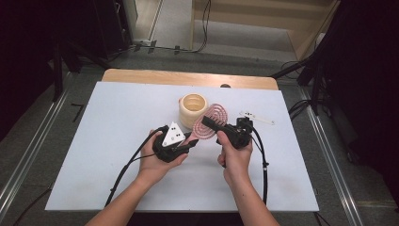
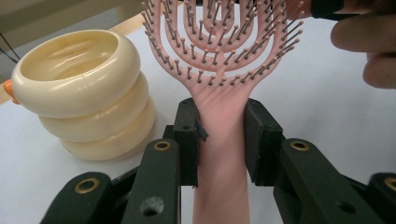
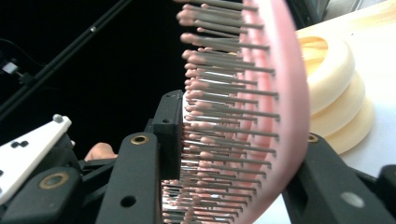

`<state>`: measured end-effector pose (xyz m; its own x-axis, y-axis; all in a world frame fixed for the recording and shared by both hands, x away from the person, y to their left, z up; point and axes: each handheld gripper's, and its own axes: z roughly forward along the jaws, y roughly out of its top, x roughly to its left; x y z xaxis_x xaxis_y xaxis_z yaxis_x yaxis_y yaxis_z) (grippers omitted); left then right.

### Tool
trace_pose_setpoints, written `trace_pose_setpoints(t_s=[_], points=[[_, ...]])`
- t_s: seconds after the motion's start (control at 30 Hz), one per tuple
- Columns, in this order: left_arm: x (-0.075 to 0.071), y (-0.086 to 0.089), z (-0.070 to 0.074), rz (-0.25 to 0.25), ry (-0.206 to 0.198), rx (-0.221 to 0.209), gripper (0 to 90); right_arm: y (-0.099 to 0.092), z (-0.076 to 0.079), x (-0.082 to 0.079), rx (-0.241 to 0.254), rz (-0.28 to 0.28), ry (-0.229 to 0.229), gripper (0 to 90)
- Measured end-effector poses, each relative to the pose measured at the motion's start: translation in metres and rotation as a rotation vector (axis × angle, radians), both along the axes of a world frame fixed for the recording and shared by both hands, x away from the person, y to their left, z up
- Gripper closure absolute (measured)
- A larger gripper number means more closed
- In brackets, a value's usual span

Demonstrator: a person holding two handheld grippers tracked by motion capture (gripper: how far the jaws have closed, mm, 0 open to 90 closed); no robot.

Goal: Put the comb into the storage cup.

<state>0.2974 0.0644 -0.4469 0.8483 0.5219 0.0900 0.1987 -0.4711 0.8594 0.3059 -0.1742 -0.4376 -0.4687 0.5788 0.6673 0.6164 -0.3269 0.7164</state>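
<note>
A pink hairbrush [image 1: 214, 117] with open loops and grey bristles is held off the table between both grippers. My left gripper [image 1: 192, 142] is shut on its handle; in the left gripper view the handle [image 2: 219, 154] runs up between the two black pads, and the gripper [image 2: 220, 135] grips just below the head. My right gripper [image 1: 212, 125] is shut across the brush head. In the right gripper view one pad presses the bristle tips, the other jaw backs the pink head [image 3: 286, 93], and the gripper [image 3: 240, 140] spans the bristles.
A cream ringed cup [image 1: 193, 109] stands upright just behind the brush, close to the left gripper [image 2: 79, 88] and behind the brush head [image 3: 338, 93]. A white perforated strip [image 1: 257, 117] lies to the right. White table cover [image 1: 117, 155] has free room left and front.
</note>
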Motion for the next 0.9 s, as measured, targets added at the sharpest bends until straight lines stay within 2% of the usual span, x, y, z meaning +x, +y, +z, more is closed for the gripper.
trace_pose_setpoints(t_s=[0.07, 0.2, 0.27, 0.37, 0.43, 0.5, 0.67, 0.73, 0.8, 0.9], points=[[-0.001, -0.001, -0.002, -0.001, -0.011, 0.002, 70.2, -0.001, -0.001, 0.0, 0.02, 0.013, -0.006, 60.9], [0.0, 0.0, -0.005, -0.02, 0.025, -0.015, 69.4, -0.001, 0.001, -0.003, -0.004, 0.029, -0.02, 61.5], [0.0, 0.001, -0.005, -0.011, 0.029, -0.016, 61.6, 0.0, 0.002, -0.005, -0.033, 0.041, -0.047, 61.6], [0.002, 0.007, 0.0, 0.004, 0.07, -0.083, 44.3, 0.001, 0.004, -0.007, -0.071, 0.044, -0.069, 61.7], [0.003, 0.012, 0.002, -0.005, 0.099, -0.136, 40.1, 0.001, 0.005, -0.008, -0.069, 0.046, -0.074, 61.7], [0.003, 0.018, 0.004, -0.001, 0.102, -0.165, 35.6, 0.0, 0.007, -0.008, -0.082, 0.046, -0.088, 61.7], [0.002, 0.032, 0.002, 0.017, 0.107, -0.201, 24.6, 0.0, 0.013, -0.01, -0.111, 0.05, -0.132, 61.7], [0.002, 0.038, 0.001, 0.031, 0.11, -0.214, 13.0, 0.002, 0.015, -0.01, -0.121, 0.052, -0.145, 61.7], [0.001, 0.044, 0.0, 0.05, 0.104, -0.231, 12.8, 0.003, 0.016, -0.01, -0.127, 0.055, -0.154, 61.7], [0.001, 0.055, -0.001, 0.068, 0.103, -0.252, 6.7, 0.004, 0.018, -0.009, -0.129, 0.056, -0.157, 61.7]])
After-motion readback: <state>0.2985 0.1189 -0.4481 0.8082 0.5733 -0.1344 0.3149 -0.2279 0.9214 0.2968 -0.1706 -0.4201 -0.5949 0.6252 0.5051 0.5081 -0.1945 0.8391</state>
